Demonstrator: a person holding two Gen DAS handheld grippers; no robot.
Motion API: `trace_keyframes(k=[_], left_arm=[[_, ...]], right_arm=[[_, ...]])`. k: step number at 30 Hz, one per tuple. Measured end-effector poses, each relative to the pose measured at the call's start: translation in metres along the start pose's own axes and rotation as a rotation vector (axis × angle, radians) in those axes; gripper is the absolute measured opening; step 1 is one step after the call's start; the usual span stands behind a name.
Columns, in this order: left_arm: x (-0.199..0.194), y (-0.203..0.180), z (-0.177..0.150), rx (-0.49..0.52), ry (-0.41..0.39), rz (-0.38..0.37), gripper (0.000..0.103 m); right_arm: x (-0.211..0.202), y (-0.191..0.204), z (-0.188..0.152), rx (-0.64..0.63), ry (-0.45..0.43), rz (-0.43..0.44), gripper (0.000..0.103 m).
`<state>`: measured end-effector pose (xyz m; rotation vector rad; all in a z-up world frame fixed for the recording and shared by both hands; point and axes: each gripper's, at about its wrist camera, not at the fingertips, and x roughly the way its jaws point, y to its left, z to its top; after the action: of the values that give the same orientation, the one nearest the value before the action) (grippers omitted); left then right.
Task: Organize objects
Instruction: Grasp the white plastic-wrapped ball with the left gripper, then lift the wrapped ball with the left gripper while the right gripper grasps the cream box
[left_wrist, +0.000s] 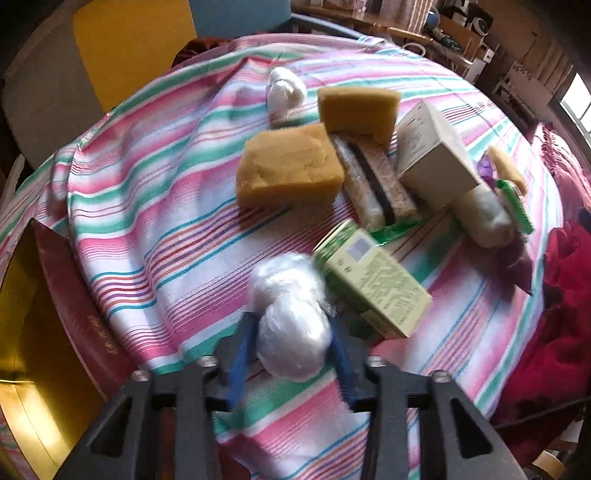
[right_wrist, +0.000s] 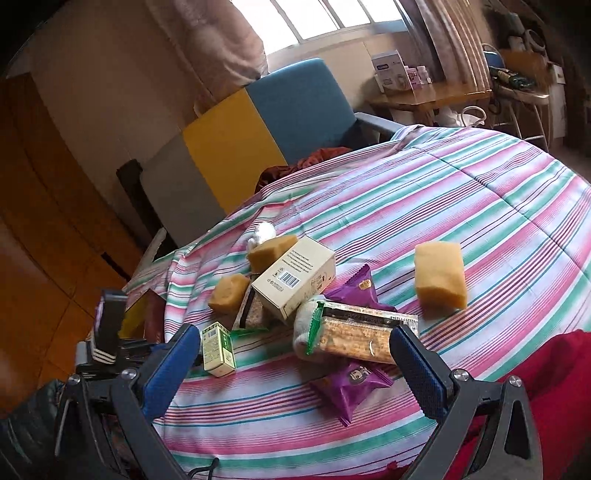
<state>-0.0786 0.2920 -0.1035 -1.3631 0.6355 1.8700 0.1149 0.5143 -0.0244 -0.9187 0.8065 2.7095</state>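
Observation:
My left gripper (left_wrist: 291, 325) is shut on a crumpled clear plastic ball (left_wrist: 290, 317), held just above the striped cloth (left_wrist: 147, 229). Ahead lie a green box (left_wrist: 373, 280), two yellow sponges (left_wrist: 288, 170) (left_wrist: 356, 110), a wrapped cracker pack (left_wrist: 373, 184), a beige box (left_wrist: 432, 155) and a second plastic ball (left_wrist: 284, 90). My right gripper (right_wrist: 291, 354) is open and empty above the pile: a cracker packet (right_wrist: 354, 334), purple snack packets (right_wrist: 349, 386), the beige box (right_wrist: 295, 280), the green box (right_wrist: 218, 349) and a lone sponge (right_wrist: 439, 275).
A red cloth (right_wrist: 546, 373) lies at the right edge of the bed. A blue, yellow and grey chair (right_wrist: 236, 140) stands behind it. A wooden table (right_wrist: 424, 96) with boxes stands by the window. A dark red book (left_wrist: 81, 314) lies at the left edge.

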Motion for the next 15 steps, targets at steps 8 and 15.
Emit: trace_keyframes(k=[8, 15], left_arm=[[-0.032, -0.008, -0.033, -0.03, -0.163, 0.018, 0.03], [-0.05, -0.048, -0.087, 0.072, -0.267, 0.009, 0.03]], right_arm=[[0.005, -0.008, 0.001, 0.045, 0.027, 0.016, 0.103], [0.009, -0.027, 0.002, 0.158, 0.051, 0.029, 0.103]])
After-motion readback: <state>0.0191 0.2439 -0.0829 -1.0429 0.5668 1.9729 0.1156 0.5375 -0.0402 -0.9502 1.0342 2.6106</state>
